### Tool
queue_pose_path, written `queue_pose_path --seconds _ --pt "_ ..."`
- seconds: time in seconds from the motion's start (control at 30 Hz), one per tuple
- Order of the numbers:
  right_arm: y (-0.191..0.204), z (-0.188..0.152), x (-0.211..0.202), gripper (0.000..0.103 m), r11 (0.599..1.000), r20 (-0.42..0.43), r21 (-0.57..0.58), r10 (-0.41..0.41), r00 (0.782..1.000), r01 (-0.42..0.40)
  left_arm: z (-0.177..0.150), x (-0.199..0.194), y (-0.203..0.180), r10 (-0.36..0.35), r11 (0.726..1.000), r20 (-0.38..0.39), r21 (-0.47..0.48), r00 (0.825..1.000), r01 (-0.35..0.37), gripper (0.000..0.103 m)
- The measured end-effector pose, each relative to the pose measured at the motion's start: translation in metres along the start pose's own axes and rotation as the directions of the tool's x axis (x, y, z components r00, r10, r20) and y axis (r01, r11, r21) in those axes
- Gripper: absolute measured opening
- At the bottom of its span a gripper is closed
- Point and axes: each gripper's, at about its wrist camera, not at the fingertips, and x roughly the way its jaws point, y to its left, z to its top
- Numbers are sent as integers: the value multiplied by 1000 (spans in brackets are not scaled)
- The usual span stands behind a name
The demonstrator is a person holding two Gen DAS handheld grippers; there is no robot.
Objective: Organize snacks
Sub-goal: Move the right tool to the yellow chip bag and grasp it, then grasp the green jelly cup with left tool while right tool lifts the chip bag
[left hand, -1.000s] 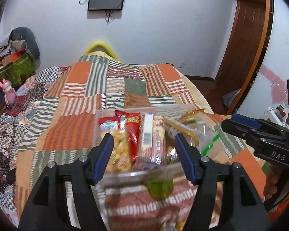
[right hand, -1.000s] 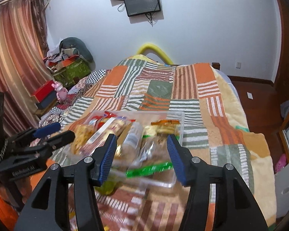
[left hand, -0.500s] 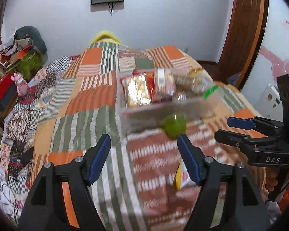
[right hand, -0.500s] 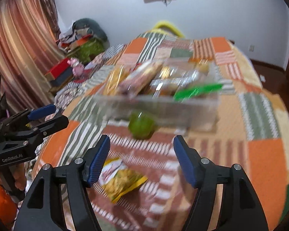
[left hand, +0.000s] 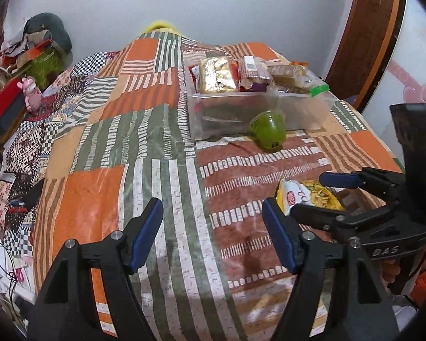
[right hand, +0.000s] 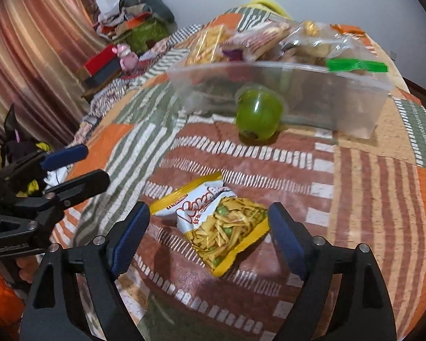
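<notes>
A clear plastic bin (left hand: 258, 110) (right hand: 352, 96) holding several snack packets (left hand: 215, 75) (right hand: 258, 37) stands on the patchwork bed. A green jelly cup (left hand: 268, 128) (right hand: 258, 116) lies on its side just in front of the bin. A yellow-and-white namkeen packet (right hand: 218, 218) (left hand: 304, 193) lies nearer. My right gripper (right hand: 208, 227) is open, its fingers either side of that packet, just above it. My left gripper (left hand: 213, 233) is open and empty over bare quilt, left of the right gripper (left hand: 326, 193).
The patchwork quilt (left hand: 122, 130) covers the whole bed. A red box and a pink toy (left hand: 29, 93) sit off the bed's left side, with a clothes pile (left hand: 37, 45) behind. A wooden door (left hand: 366, 28) is at the right. Curtains (right hand: 28, 56) hang on the left.
Both grippers pulled back from the bin towards the near end of the bed and tilted down. The jelly cup and namkeen packet came into view; the right gripper now straddles the packet.
</notes>
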Motion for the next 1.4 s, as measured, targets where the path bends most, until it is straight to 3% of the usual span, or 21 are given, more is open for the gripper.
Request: queue_pose_path --seconds 0.17,0.37,0.57,0.9,1.13,1.4 --pt "-2 -1 10 84 999 -18 -17 -31 999 31 -2 6 3 -11 1000 -11 -16 1000 11 72" --pt "-8 1 3 54 999 -3 -31 -35 999 34 -2 16 -1 -19 1000 -27 -12 999 19 72" --pt "-13 -2 -6 43 999 20 -42 -26 999 27 6 25 -14 -33 999 -32 3 999 33 72" --pt "-56 1 -41 42 997 102 23 -80 992 78 39 47 -45 -40 999 -4 28 999 40 72" --pt "-76 7 -53 42 994 142 45 -108 984 103 63 87 -60 -81 997 -39 7 996 81 72" --pt "-93 9 -57 42 991 166 84 -118 979 106 88 134 -69 -80 997 -72 -4 994 80 68"
